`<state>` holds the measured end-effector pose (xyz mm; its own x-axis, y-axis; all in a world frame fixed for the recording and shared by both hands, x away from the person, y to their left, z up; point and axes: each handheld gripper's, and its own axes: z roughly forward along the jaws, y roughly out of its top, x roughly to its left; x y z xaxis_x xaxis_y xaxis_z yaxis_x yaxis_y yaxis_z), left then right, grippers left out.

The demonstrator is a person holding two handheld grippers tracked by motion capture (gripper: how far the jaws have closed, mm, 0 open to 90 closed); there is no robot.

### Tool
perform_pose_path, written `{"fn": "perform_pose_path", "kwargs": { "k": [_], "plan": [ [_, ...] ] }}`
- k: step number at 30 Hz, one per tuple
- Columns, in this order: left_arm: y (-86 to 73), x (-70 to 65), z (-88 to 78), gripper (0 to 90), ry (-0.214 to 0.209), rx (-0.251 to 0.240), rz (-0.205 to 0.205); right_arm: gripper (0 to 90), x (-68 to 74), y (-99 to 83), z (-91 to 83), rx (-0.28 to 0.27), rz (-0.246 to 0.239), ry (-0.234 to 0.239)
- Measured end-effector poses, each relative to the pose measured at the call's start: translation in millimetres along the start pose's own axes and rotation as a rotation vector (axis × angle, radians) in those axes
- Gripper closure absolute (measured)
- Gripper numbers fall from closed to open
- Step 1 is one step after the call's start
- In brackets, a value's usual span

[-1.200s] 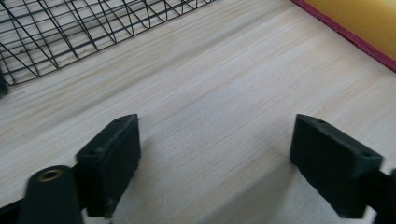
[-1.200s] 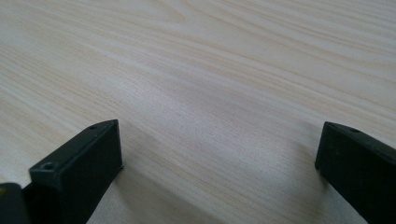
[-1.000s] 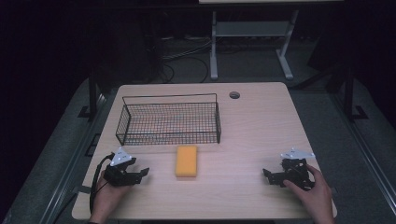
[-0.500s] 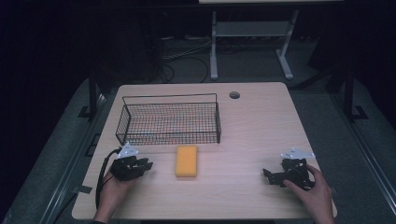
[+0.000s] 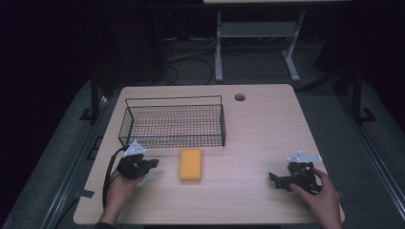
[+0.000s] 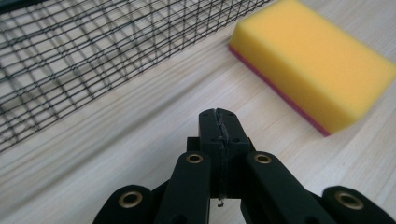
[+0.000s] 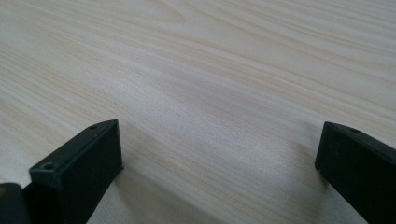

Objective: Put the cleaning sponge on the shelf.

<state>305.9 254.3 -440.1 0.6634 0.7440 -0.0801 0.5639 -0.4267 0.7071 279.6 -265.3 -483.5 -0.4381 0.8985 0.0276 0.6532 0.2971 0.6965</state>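
A yellow sponge [image 5: 191, 164] with a pink underside lies flat on the wooden table [image 5: 258, 129], just in front of the black wire basket [image 5: 173, 124]. My left gripper [image 5: 151, 163] rests on the table left of the sponge, a short gap between them. In the left gripper view its jaws are pressed together with nothing between them [image 6: 219, 122], and the sponge [image 6: 313, 65] lies ahead to the right. My right gripper [image 5: 273, 178] sits near the table's front right corner, jaws wide apart over bare wood [image 7: 219, 149].
The basket [image 6: 70, 56] stands empty at the table's middle left. A round cable hole [image 5: 239, 97] is near the far edge. A white metal stand [image 5: 253, 33] and cables lie on the floor beyond the table.
My left gripper has moved up and to the right, nearer the sponge and the basket's front. The right gripper has stayed in place.
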Motion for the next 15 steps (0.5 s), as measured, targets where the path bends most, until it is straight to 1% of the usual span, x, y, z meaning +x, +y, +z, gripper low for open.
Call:
{"fn": "perform_pose_path", "kwargs": {
  "k": [1, 2, 4, 10, 15],
  "plan": [
    [2.1, -0.8, 0.8, 89.7, 0.0, -0.001, 0.007, 0.0, 0.0, 0.0, 0.0, 0.0, 0.0, 0.0],
    [3.9, -2.3, 1.9, 89.7, -0.002, -0.003, 0.005, 0.0, 0.0, 0.0, 0.0, 0.0, 0.0, 0.0],
    [8.1, -3.7, 4.0, 89.7, -0.003, -0.001, 0.02, 0.0, 0.0, 0.0, 0.0, 0.0, 0.0, 0.0],
    [17.7, -7.9, 12.5, 89.7, -0.013, 0.0, 0.036, 0.0, 0.0, 0.0, 0.0, 0.0, 0.0, 0.0],
    [27.4, -10.8, 21.0, 89.7, -0.036, -0.009, 0.034, 0.0, 0.0, 0.0, 0.0, 0.0, 0.0, 0.0]
  ]
}}
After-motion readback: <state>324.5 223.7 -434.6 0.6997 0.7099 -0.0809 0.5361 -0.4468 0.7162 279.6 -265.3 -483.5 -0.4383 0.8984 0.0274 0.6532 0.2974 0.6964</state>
